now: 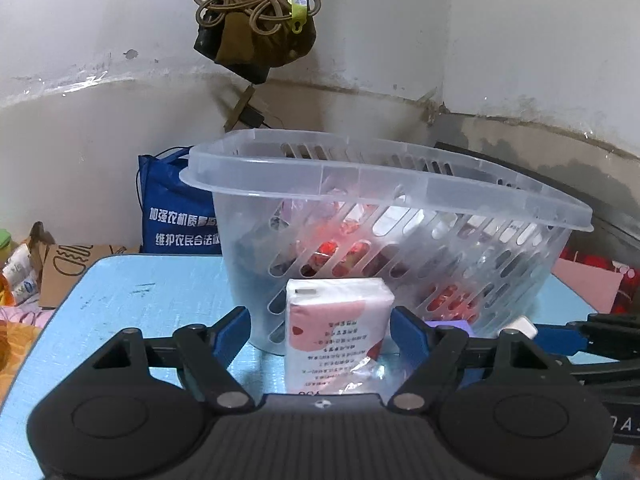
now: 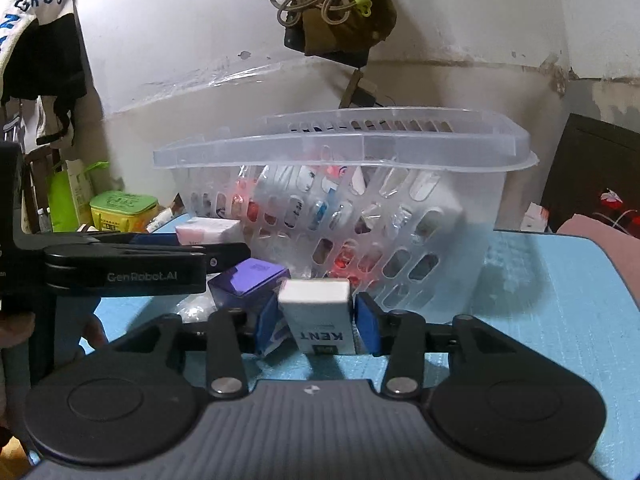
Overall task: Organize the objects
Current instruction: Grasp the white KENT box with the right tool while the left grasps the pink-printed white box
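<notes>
The clear slotted basket (image 1: 400,216) stood toward the far edge of the blue table (image 1: 132,300), packed with wrapped items. Just before it, the left gripper (image 1: 320,336) straddled a pink-and-white tissue pack (image 1: 336,332), jaws spread with a gap on the left side. The right gripper (image 2: 316,320) was clamped on a white Kent cigarette box (image 2: 320,316), beside a purple box (image 2: 250,282) near the basket's front wall.

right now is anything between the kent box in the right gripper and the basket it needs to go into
Only the basket's own near wall and rim. The Kent box, clamped in the right gripper, sits low in front of it, so it must go up over the rim. Nothing covers the opening.
</notes>
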The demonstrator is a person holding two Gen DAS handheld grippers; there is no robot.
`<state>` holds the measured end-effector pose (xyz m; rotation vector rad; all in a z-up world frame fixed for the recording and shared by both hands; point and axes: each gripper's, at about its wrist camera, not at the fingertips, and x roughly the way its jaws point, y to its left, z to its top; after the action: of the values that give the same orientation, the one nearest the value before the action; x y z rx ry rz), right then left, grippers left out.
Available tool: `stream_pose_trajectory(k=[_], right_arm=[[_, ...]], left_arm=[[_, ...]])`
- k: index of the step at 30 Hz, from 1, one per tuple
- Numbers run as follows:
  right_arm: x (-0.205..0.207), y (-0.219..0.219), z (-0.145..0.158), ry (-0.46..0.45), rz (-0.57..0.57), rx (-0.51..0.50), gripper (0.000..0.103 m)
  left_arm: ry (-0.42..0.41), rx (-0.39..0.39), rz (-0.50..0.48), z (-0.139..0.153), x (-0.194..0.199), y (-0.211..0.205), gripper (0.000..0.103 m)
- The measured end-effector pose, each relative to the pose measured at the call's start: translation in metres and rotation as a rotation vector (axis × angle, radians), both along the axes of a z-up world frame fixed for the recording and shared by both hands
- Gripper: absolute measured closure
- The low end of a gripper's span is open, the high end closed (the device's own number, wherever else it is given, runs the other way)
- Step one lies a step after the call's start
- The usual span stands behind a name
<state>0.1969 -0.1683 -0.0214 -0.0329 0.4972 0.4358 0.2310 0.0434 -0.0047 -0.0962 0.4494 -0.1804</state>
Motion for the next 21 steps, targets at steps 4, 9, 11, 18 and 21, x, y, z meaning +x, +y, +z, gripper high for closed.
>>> stream_pose_trajectory(k=[4,9,11,18,21], right_arm=[[0.004,-0.004,-0.002,0.013,-0.022,0.008,0.056],[-0.002,0.001,-0.002,-0.016,-0.03,-0.023,0.062],[-0.006,0.0,-0.001,-0.037,-0.037,-0.018,0.062],[-0.016,-0.002,0.001,-0.11,-0.038,0.015,0.062],[-0.023,-0.002,0.003,-0.154,-0.042,0.017,0.062]], left_arm=[[-0.001,0.012,0.003,0.001,0.004,-0.005,0.023],[-0.024,0.011,0.023,0.001,0.002,-0.003,0.048],[-0.058,-0.01,0.018,0.002,-0.004,0.001,0.048],[-0.194,-0.022,0.043,0.009,-0.031,0.006,0.048],[-0.235,-0.041,0.057,0.012,-0.04,0.008,0.048]])
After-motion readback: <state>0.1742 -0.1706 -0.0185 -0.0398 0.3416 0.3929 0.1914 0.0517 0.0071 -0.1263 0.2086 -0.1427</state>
